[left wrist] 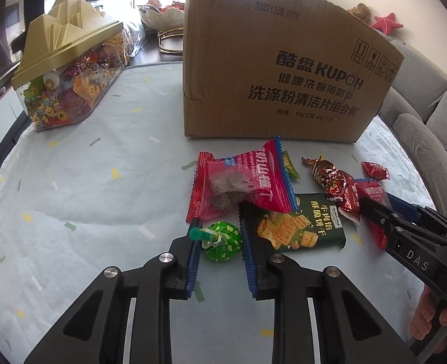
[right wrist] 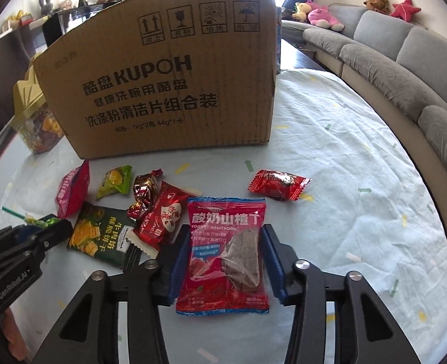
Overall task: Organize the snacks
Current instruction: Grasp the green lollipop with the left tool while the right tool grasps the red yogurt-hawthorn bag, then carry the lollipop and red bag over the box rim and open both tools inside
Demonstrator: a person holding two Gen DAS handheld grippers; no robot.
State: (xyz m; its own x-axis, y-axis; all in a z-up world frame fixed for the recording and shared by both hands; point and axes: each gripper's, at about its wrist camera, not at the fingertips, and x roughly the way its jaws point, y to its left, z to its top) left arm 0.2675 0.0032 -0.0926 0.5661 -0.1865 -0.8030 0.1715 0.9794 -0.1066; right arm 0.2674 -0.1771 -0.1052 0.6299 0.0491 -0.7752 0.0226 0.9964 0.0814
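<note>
**Two grippers straddle two snacks in front of the carton**

The left gripper point(left wrist: 220, 242) sits low over the tablecloth point(left wrist: 87, 197) with the green-wrapped lollipop point(left wrist: 222, 241) between its blue pads. The jaws are part-closed around the candy head; whether the pads already press on it I cannot tell, though a slim gap seems to show on the right side. The lollipop's stick points left and slightly away, across the left finger, so the grip falls on the round head, not the stick.

The right gripper point(right wrist: 223, 261) frames the red yogurt hawthorn packet point(right wrist: 225, 251), which lies flat with its long axis running straight along the fingers, towards the KUPOH cardboard box point(right wrist: 169, 85). The pads stand at its two long edges, seemingly touching; a firm pinch is not certain.

Each hand is nearest its own snack. The green cracker packet point(left wrist: 293, 227) lies just right of the lollipop, the remaining sweets between the grippers.
</note>
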